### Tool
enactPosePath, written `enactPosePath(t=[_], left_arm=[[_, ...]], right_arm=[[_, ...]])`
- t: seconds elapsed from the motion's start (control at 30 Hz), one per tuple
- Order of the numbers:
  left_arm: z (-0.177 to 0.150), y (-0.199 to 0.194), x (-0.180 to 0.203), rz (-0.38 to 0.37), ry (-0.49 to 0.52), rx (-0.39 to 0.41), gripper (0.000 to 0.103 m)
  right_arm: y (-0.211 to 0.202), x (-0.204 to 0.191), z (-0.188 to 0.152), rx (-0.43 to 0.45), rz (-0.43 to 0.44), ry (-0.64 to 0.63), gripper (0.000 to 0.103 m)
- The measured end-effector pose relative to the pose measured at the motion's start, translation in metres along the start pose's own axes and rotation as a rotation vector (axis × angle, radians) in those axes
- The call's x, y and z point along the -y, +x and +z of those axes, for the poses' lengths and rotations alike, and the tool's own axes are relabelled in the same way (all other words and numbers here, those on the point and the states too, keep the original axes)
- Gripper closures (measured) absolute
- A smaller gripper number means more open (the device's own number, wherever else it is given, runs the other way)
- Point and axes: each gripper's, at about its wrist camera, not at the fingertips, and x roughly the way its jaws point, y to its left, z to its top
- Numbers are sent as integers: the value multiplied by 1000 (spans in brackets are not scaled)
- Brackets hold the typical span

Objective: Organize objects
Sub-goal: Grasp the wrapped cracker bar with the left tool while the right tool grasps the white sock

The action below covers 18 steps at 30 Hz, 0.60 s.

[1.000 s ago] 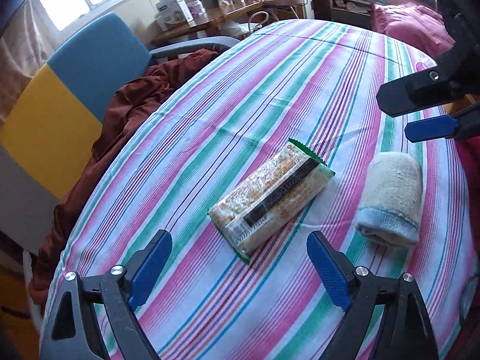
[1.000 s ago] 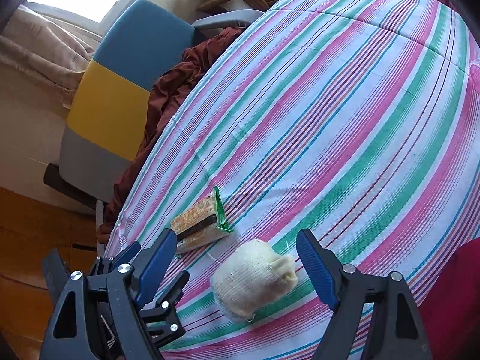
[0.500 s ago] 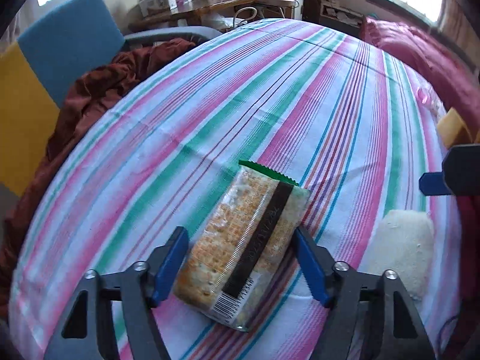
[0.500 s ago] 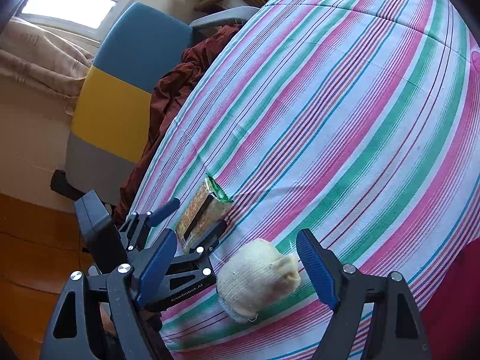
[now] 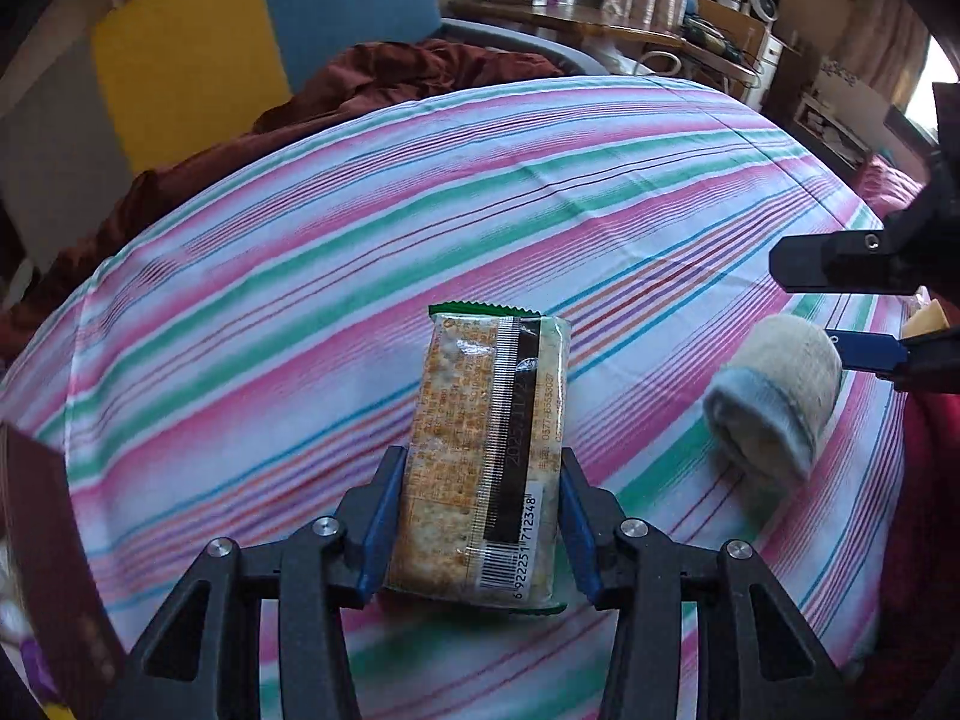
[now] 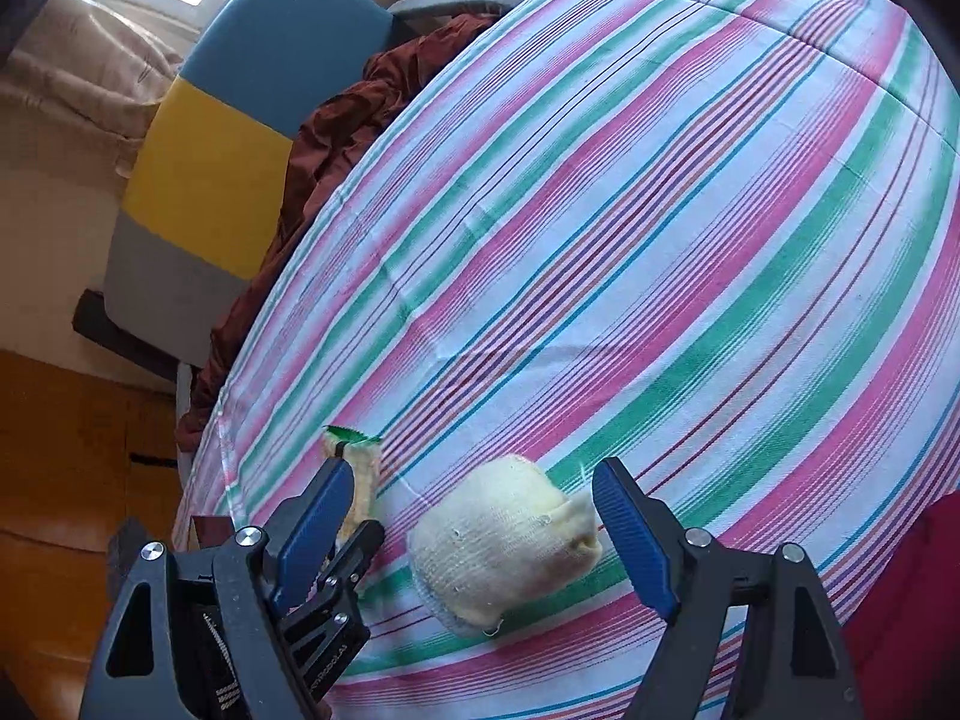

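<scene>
The left gripper [image 5: 477,516] has come down around the cracker packet [image 5: 489,444] on the striped bed [image 5: 300,276], its jaws just closing onto its sides. The right gripper [image 6: 474,531] hangs open astride the rolled sock [image 6: 501,540].

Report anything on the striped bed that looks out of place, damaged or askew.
Nothing looks damaged or spilled. A sealed cracker packet and a rolled sock lie apart on the striped sheet, odd items for a bed. The left tongs have just been closing and now press the packet's sides; the right tongs straddle the sock, open.
</scene>
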Motion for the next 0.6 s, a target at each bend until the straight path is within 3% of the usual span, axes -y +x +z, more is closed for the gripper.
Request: enactPosePath(t=[0.17, 0.33, 0.6], left_arm=[[-52, -33, -5, 44, -72, 20, 55], [-88, -51, -14, 38, -144, 66, 55], [-91, -48, -22, 20, -149, 99, 53]], right_arm=[[11, -27, -9, -15, -139, -179, 12], [23, -40, -17, -38, -239, -277, 8], [40, -41, -22, -97, -337, -341, 9]])
